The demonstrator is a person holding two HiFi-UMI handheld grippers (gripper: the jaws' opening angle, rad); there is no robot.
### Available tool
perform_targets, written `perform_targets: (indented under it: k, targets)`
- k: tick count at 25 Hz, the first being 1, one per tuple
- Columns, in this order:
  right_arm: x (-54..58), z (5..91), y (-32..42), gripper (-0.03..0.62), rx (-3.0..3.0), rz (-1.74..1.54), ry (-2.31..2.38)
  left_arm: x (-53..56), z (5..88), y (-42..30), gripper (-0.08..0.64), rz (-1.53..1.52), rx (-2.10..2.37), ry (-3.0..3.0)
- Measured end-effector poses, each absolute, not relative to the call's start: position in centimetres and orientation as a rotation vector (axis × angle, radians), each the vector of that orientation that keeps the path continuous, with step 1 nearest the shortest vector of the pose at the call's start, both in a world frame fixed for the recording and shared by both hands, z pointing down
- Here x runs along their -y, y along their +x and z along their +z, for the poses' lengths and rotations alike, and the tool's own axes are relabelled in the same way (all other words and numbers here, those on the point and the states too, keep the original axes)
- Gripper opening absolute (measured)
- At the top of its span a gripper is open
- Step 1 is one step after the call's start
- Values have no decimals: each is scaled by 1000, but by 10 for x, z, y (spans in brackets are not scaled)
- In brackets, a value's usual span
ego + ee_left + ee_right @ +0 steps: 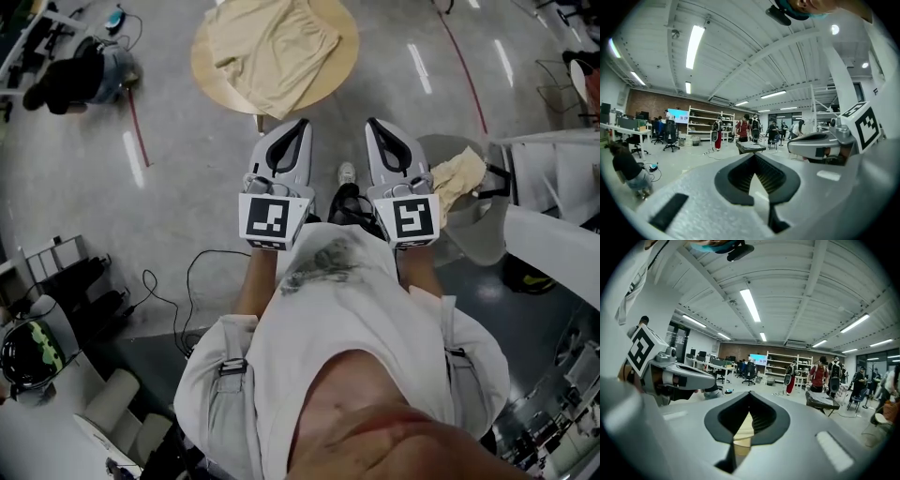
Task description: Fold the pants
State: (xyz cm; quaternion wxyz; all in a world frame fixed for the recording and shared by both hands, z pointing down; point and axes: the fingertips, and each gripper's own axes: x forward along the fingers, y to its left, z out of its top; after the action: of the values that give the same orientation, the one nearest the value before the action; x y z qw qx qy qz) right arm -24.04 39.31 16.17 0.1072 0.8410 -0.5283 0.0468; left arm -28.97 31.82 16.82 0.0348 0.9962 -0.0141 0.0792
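Beige pants (277, 47) lie rumpled, seemingly unfolded, on the table (230, 97); left gripper (298, 129) and right gripper (377, 127) both closed, empty.

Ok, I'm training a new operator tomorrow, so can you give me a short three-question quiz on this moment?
1. True or false: the pants lie on the round table, ahead of both grippers.
2. Pick one. The left gripper and the right gripper are: A) both shut with nothing held; B) both wide open; C) both shut on the pants.
3. Fill the gap: a second beige cloth lies off the table, on the person's ____ side.

Key: 1 true; 2 A; 3 right.
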Motion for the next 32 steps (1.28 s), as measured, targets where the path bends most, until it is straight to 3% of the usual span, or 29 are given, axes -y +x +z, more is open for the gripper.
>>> perform_targets:
  k: [14, 32]
  targets:
    - [-380, 183, -138, 4, 1864, 152, 2219, -311, 194, -202, 5, 278, 396, 3002]
    - [-323, 233, -93, 3, 2011, 142, 1989, -263, 255, -184, 6, 327, 640, 2893]
